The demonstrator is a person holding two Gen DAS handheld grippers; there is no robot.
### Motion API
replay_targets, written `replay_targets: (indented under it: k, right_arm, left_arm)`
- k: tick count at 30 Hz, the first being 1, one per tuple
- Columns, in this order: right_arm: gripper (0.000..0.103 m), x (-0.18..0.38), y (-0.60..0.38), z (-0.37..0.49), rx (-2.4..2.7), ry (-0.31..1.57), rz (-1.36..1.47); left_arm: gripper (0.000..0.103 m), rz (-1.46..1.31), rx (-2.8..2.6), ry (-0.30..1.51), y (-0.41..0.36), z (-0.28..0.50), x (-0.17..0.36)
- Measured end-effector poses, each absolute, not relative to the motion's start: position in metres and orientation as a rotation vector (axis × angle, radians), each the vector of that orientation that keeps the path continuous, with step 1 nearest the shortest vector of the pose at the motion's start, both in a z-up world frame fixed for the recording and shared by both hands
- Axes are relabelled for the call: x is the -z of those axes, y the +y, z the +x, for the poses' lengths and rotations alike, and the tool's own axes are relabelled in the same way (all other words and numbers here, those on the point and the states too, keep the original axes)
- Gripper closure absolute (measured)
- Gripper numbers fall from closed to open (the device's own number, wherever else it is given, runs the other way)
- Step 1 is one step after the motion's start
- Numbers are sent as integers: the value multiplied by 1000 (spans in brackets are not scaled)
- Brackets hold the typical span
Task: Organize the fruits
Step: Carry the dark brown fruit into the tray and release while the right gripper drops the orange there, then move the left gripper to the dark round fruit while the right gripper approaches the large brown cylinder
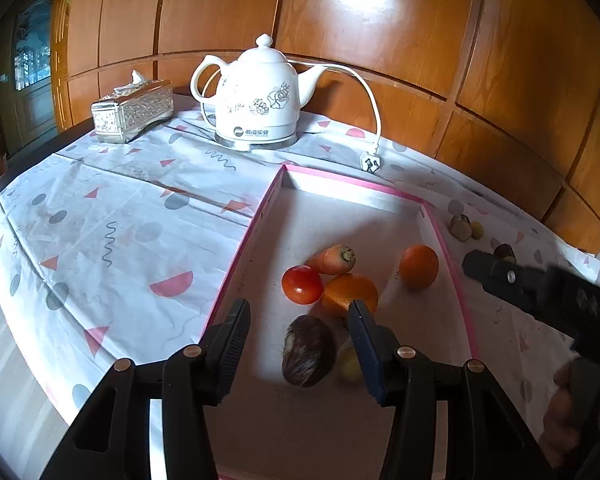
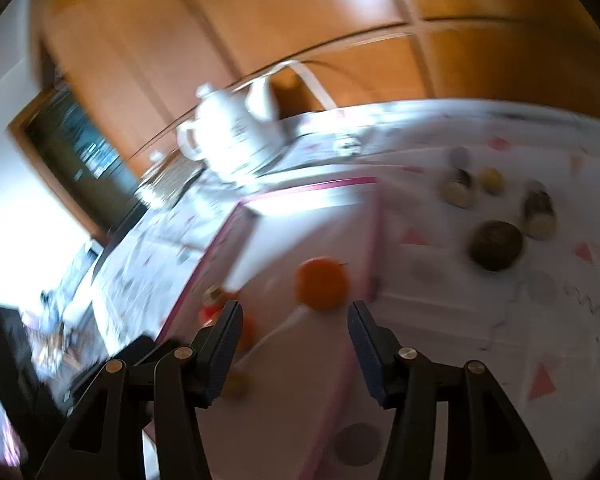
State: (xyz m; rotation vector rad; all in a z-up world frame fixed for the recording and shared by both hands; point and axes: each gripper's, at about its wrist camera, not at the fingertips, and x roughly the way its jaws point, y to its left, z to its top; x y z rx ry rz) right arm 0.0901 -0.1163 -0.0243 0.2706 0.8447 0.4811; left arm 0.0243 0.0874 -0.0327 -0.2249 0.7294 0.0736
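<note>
Both grippers, left [image 1: 299, 334] and right [image 2: 295, 336], stand released, holding nothing. Risk: the loose round orange [image 1: 418, 266] in the shallow pink-rimmed white tray [image 1: 352, 186] may roll if nudged. The tray also holds a red tomato [image 1: 302, 284], carrot [image 1: 333, 259] and dark brown fruit [image 1: 308, 351]; several small fruits [image 2: 496, 245] remain outside on the patterned tablecloth [image 1: 120, 220].

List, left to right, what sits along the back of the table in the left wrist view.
Tissue box → white teapot-style kettle → its white plug on the tablecloth.
</note>
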Motion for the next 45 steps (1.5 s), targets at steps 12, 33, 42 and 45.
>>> replay_targets:
  k: [12,33,42,45]
  right_arm:
    - [48,61,-124,147,-467,987,460]
    - [44,37,-145,141,-391,906,318]
    - [44,35,-198,107,-250,861,176]
    - [44,40,-219,104,-194,866,163]
  left_arm:
    - [50,-190,-60,716,81,20,30]
    - [50,-156,6,711,60,22,23]
    - [47,-110,95,692,30,29,7]
    - [47,-98,120,687,19,33,2]
